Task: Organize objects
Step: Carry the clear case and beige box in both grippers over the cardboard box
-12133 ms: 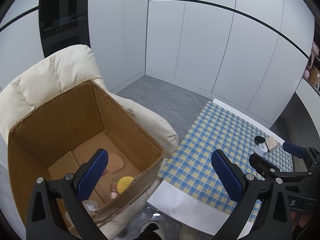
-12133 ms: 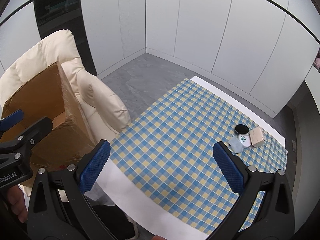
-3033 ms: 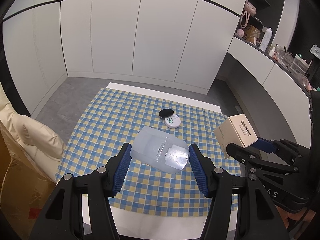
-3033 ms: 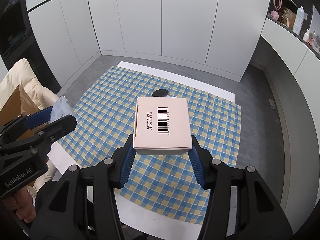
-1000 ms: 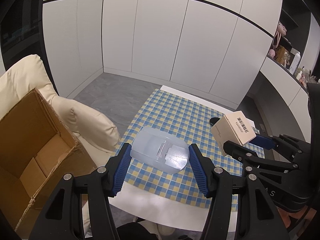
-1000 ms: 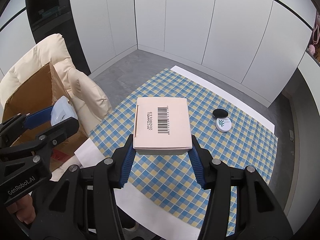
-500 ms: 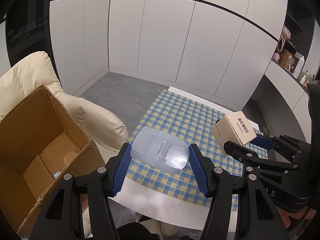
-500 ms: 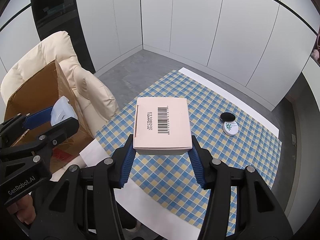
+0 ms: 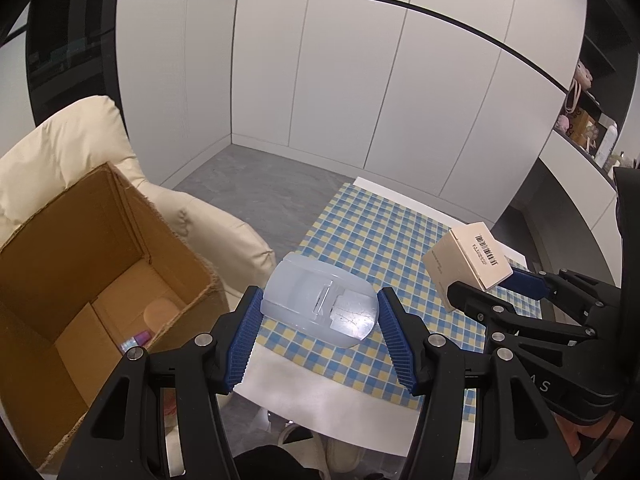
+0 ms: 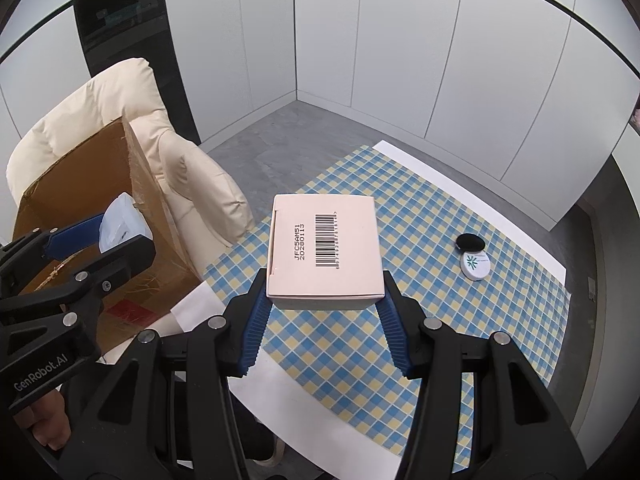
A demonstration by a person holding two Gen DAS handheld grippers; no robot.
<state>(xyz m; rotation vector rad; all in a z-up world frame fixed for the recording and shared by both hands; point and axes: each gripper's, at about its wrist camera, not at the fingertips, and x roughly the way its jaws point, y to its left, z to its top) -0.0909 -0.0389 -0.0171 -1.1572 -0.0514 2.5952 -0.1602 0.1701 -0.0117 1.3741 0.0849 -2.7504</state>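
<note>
Both loads swung toward cardboard box (image 9: 100, 264), left gripper (image 9: 319, 320) clamping translucent case (image 9: 320, 304), right gripper (image 10: 322, 304) clamping pink carton (image 10: 324, 248)

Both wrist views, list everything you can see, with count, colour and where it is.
Translucent plastic case: one, pale blue, in left gripper.
Barcoded box: one, pale pink, in right gripper.
Cardboard box: one, brown, open, on the armchair, cream.
Round tin: one, white, on the checked tablecloth.
Black disc: one, touching the tin.
Person's hand: one, lower left of right view.
</note>
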